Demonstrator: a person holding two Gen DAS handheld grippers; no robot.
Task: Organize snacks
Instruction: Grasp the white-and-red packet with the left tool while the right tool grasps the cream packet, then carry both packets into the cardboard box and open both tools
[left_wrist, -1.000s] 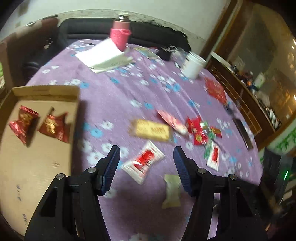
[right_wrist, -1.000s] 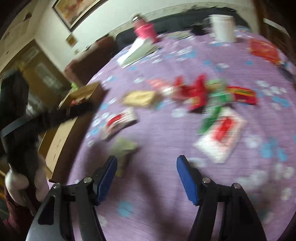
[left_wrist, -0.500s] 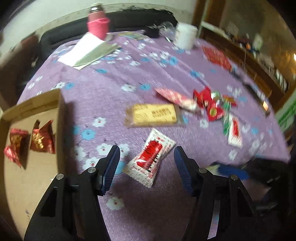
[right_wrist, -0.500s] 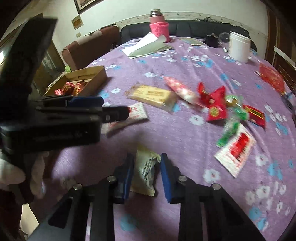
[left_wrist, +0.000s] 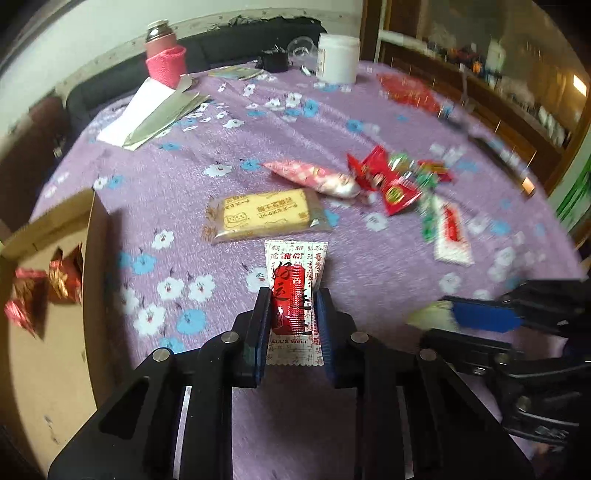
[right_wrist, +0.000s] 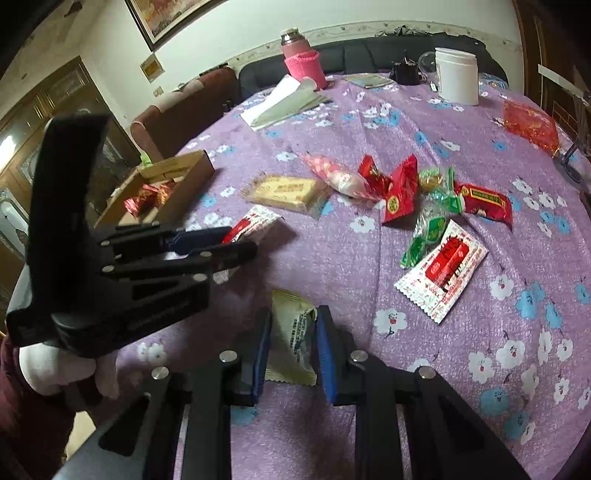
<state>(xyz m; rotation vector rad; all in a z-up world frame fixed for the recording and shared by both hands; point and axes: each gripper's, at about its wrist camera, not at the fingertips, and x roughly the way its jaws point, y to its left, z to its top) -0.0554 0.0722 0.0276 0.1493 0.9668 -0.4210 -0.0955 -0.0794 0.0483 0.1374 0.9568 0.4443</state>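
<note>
Snack packets lie scattered over the purple floral tablecloth (right_wrist: 461, 362). The left gripper (left_wrist: 293, 325) is clamped narrow on a white-and-red sachet (left_wrist: 295, 295), just short of a biscuit bar (left_wrist: 264, 214). The right gripper (right_wrist: 291, 339) pinches a pale green packet (right_wrist: 291, 332) near the table's front edge. A cardboard box (right_wrist: 192, 173) with red candies (left_wrist: 62, 273) sits at the left edge. Bare cloth lies between the sachet and the box wall; the candy cluster (right_wrist: 399, 188) crowds the middle.

Dim indoor light; fisheye bends and darkens the edges, the left-wrist view's far right smears with blur.
</note>
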